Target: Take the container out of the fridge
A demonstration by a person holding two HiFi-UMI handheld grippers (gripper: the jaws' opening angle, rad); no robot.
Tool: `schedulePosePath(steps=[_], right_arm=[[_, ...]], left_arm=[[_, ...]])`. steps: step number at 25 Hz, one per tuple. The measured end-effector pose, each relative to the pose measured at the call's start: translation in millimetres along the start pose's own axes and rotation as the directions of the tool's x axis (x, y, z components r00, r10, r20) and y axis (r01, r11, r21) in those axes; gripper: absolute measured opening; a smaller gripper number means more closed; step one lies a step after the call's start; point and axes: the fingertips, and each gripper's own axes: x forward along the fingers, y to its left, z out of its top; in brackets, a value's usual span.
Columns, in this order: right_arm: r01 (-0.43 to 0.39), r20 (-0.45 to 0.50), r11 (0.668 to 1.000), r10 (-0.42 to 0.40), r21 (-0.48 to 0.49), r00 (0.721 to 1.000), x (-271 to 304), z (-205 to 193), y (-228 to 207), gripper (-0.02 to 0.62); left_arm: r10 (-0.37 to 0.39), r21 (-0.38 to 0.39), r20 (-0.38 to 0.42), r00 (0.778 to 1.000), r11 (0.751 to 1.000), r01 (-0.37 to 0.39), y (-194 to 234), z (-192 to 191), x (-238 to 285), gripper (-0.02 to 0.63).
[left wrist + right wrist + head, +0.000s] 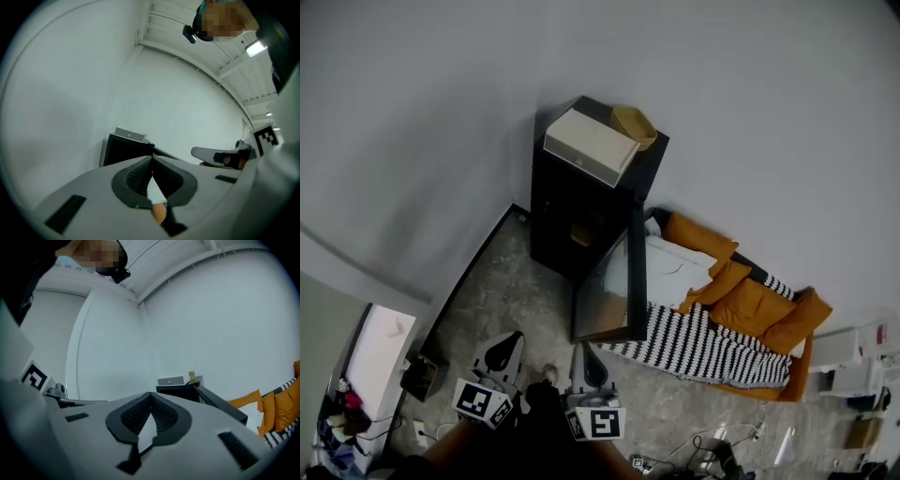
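A small black fridge (567,202) stands in the corner against the white wall, its door (609,291) swung open toward me. On a shelf inside sits a tan thing (583,232), too small to tell apart. Both grippers hang low over the stone floor, well short of the fridge. My left gripper (510,337) is shut and empty, its tips meeting (152,157) with the fridge (123,149) ahead of them. My right gripper (582,348) is shut and empty too (150,394), and the fridge (187,391) lies beyond it, slightly to the right.
A white box (591,145) and a yellow bowl (635,124) rest on the fridge top. Right of the open door is a sofa with orange cushions (750,305) and a striped blanket (694,342). A black device (420,375) and cables (712,445) lie on the floor.
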Motion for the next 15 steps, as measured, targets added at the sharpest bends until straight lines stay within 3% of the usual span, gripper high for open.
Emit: schedulePosePath(steps=[8,15], right_arm=[[0.056,0.006,0.998,-0.056,-0.007,0.998,32.4,0.6,-7.1,0.000],[0.165,0.012,0.986,-0.165,-0.002,0.986,79.9,-5.4,-7.3,0.000]], left_arm=[[-0.070,-0.007,-0.011,0.998,0.998,0.070,20.8,9.4,42.0,0.005],[-0.181,0.011,-0.036,0.983,0.983,0.181,61.6,25.7,87.6,0.005]])
